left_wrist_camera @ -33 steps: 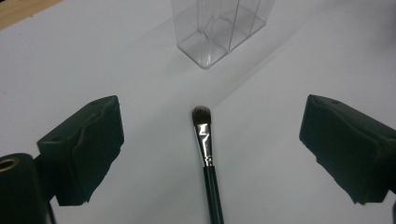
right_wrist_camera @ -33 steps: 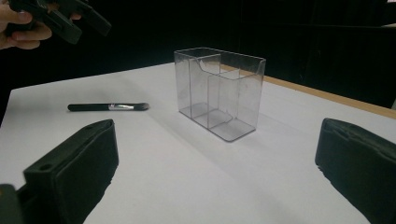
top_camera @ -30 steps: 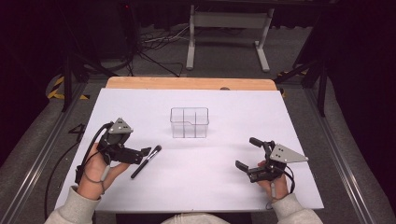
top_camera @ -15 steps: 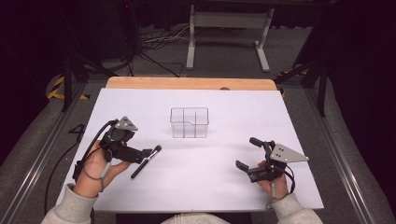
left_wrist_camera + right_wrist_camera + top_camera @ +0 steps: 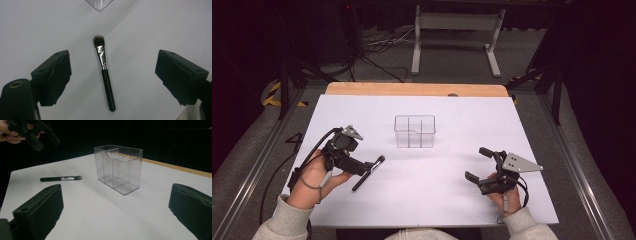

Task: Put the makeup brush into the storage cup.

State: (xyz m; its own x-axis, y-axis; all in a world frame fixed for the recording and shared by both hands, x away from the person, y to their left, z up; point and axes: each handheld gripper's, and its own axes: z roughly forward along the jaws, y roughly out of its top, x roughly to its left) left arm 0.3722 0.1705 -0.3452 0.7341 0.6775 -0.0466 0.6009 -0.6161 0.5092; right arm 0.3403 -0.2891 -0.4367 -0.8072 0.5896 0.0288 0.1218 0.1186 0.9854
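Left gripper view puts the brush (image 5: 104, 72) at frame centre, lying flat on the white surface (image 5: 150, 30), bristles toward the top, squarely between the spread jaws and touched by neither. In the high view the left gripper (image 5: 362, 167) sits at lower left, over the brush's near end; across the last second it has edged slightly closer while the brush has not shifted. That reads as lining up for a pick. The clear organiser (image 5: 414, 131) stands upright above centre, empty. The right gripper (image 5: 477, 165) at lower right has stayed put, jaws wide apart, holding nothing.
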